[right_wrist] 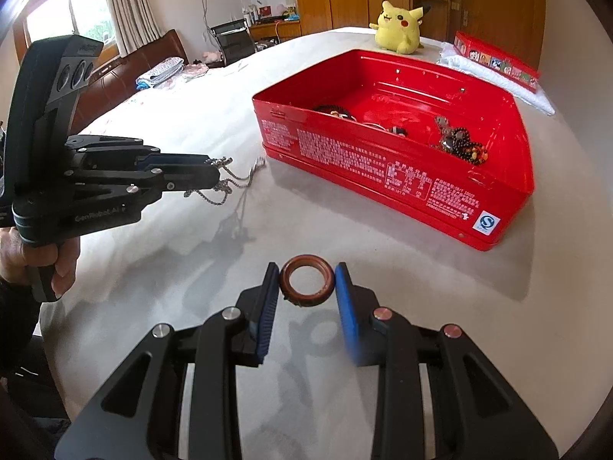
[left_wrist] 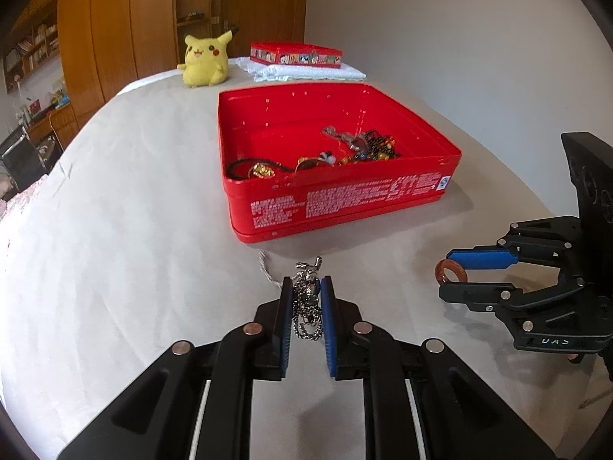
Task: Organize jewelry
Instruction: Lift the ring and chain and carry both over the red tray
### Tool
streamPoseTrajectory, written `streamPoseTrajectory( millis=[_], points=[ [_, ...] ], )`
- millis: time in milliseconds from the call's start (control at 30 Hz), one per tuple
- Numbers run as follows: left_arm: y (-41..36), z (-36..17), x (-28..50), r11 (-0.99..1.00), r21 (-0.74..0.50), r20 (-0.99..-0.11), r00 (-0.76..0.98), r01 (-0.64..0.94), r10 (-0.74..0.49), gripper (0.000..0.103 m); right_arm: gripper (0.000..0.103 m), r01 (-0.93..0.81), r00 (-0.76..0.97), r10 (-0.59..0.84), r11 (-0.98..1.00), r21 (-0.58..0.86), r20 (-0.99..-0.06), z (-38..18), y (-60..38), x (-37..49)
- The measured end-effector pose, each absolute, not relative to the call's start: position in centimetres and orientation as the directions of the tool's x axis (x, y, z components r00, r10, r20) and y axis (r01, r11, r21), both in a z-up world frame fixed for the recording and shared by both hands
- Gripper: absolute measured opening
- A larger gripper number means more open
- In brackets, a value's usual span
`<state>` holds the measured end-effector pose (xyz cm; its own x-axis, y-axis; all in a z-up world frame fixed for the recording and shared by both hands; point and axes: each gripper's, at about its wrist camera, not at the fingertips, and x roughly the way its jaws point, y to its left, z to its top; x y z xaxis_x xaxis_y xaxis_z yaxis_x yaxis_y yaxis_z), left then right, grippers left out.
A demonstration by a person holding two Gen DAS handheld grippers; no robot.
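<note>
Pinching a silvery ball-link chain [left_wrist: 306, 299] between ribbed blue pads, the left gripper [left_wrist: 306, 287] hangs just before the glossy red tin [left_wrist: 345, 199]. The right gripper [right_wrist: 306, 276] clamps a smooth brown ring [right_wrist: 306, 280] above the pale cloth [right_wrist: 230, 287].

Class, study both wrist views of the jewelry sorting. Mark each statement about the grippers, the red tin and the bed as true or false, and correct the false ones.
1. The left gripper is shut on a silver chain. True.
2. The right gripper holds a string of dark beads. False: it is shut on a brown ring; the dark beads lie in the tin.
3. The red tin is open and has jewelry in it. True.
4. The yellow plush sits inside the red tin. False: it sits on the bed beyond the tin.
5. The brown ring rests on the bed. False: it is held above it.
</note>
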<state>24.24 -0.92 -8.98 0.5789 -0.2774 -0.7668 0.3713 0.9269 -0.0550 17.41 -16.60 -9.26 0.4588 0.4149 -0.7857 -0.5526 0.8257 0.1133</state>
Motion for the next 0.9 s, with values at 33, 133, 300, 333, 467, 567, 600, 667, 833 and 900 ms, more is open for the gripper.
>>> streamPoseTrajectory(
  millis=[33, 133, 300, 333, 467, 567, 600, 667, 833, 900],
  points=[
    [-1.0, -8.7, 24.0, 0.927, -0.052, -0.764, 0.583, 0.372, -0.278, 0.014, 0.028, -0.553, 0.462, 0.414, 0.826, 0.111, -0.785, -9.0, -16.6, 17.2],
    [-1.1, -7.7, 23.3, 0.925, -0.045, -0.754, 0.595, 0.377, -0.279, 0.014, 0.028, -0.552, 0.469, 0.414, 0.827, 0.107, -0.780, -8.3, -16.7, 16.6],
    [-1.3, -6.0, 22.1, 0.921, -0.031, -0.736, 0.614, 0.389, -0.284, 0.014, 0.028, -0.549, 0.489, 0.413, 0.830, 0.097, -0.768, -6.9, -17.0, 15.4],
    [-1.3, -5.7, 21.9, 0.920, -0.028, -0.733, 0.618, 0.391, -0.284, 0.014, 0.028, -0.548, 0.493, 0.413, 0.831, 0.096, -0.766, -6.6, -17.1, 15.1],
    [-1.6, -4.2, 21.0, 0.917, -0.016, -0.718, 0.634, 0.398, -0.287, 0.014, 0.028, -0.543, 0.508, 0.411, 0.835, 0.089, -0.757, -5.4, -17.4, 14.2],
    [-1.7, -3.1, 20.4, 0.916, -0.008, -0.707, 0.645, 0.402, -0.289, 0.014, 0.028, -0.540, 0.518, 0.411, 0.837, 0.086, -0.750, -4.6, -17.8, 13.4],
    [-1.8, -2.7, 20.1, 0.915, -0.005, -0.704, 0.648, 0.404, -0.290, 0.014, 0.028, -0.539, 0.522, 0.410, 0.838, 0.084, -0.748, -4.4, -17.9, 13.1],
    [-1.9, -2.2, 19.8, 0.914, 0.001, -0.699, 0.654, 0.407, -0.290, 0.014, 0.028, -0.537, 0.526, 0.412, 0.840, 0.085, -0.744, -3.9, -18.0, 12.7],
    [-2.1, -0.1, 18.9, 0.907, 0.006, -0.679, 0.667, 0.422, -0.306, 0.014, 0.028, -0.534, 0.544, 0.413, 0.842, 0.078, -0.731, -2.3, -18.5, 11.6],
    [-2.3, 0.7, 18.8, 0.903, 0.014, -0.674, 0.671, 0.429, -0.308, 0.014, 0.028, -0.533, 0.554, 0.411, 0.843, 0.071, -0.724, -1.6, -18.7, 11.4]
  ],
)
